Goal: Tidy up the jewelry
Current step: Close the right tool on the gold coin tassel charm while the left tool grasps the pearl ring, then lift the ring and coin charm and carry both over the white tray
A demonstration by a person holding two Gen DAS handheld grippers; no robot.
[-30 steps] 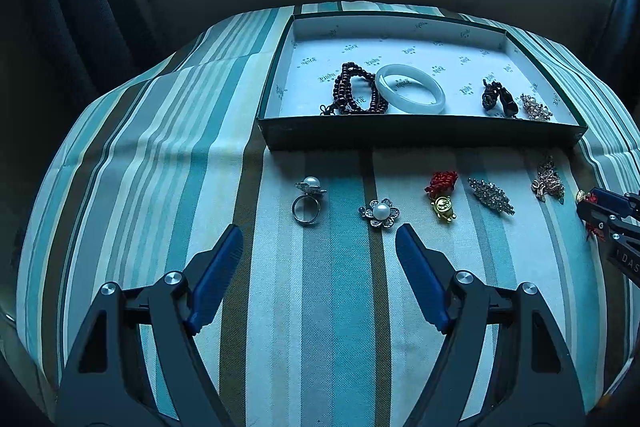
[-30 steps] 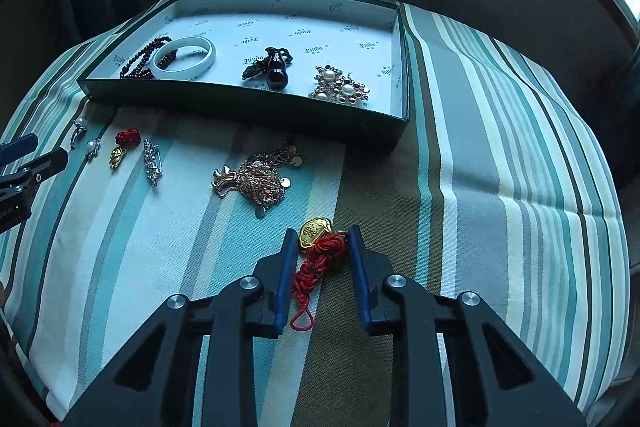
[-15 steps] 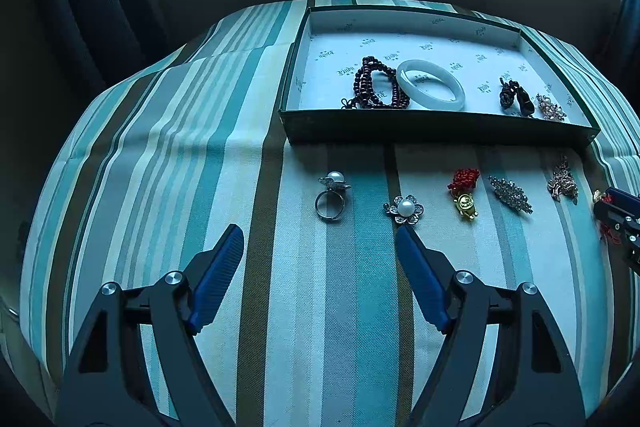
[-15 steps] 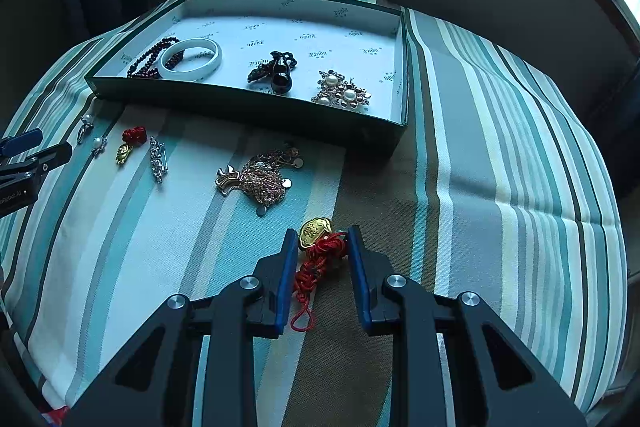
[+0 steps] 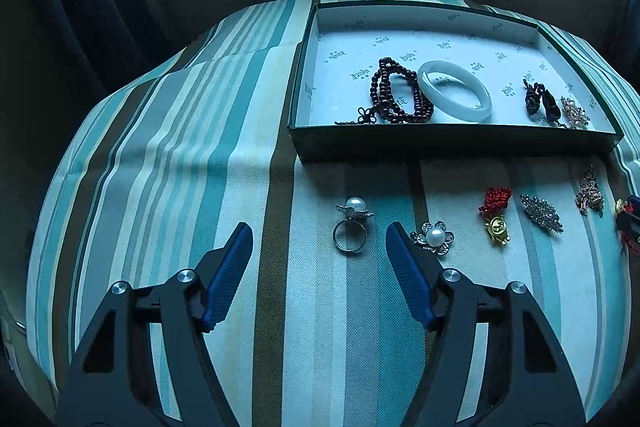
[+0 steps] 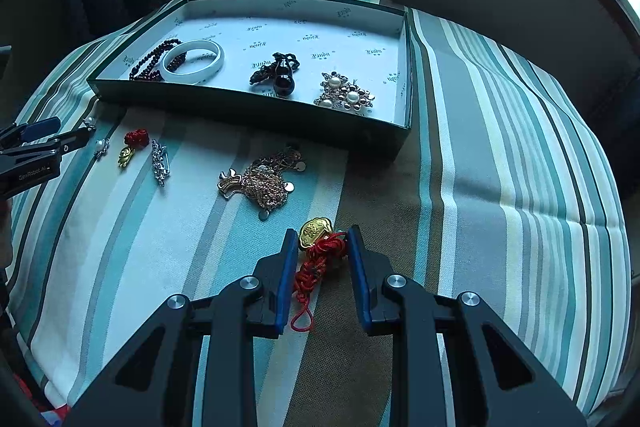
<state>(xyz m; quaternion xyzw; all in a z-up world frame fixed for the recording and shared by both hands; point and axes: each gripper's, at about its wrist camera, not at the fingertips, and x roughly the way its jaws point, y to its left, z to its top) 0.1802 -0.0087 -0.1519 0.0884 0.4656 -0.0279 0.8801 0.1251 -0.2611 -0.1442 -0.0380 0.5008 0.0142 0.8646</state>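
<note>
A green box (image 5: 452, 143) (image 6: 248, 107) with a white lining holds dark beads (image 5: 390, 93), a white bangle (image 5: 454, 91), a black pendant (image 6: 282, 77) and a pearl brooch (image 6: 346, 95). On the striped cloth lie a pearl ring (image 5: 351, 227), a pearl flower brooch (image 5: 434, 237), a small red-and-gold charm (image 5: 495, 213), a crystal brooch (image 5: 541, 213) and a gold necklace heap (image 6: 264, 183). My left gripper (image 5: 320, 247) is open, just short of the ring. My right gripper (image 6: 322, 247) is shut on a gold charm with a red knotted cord (image 6: 318, 247).
The table's rounded edges drop off on the left and right. A dark wall and curtains stand behind the box. The left gripper shows at the left edge of the right wrist view (image 6: 36, 147).
My left gripper has moved forward and left toward the pearl ring. My right gripper has moved slightly toward the box with the red-cord charm in it.
</note>
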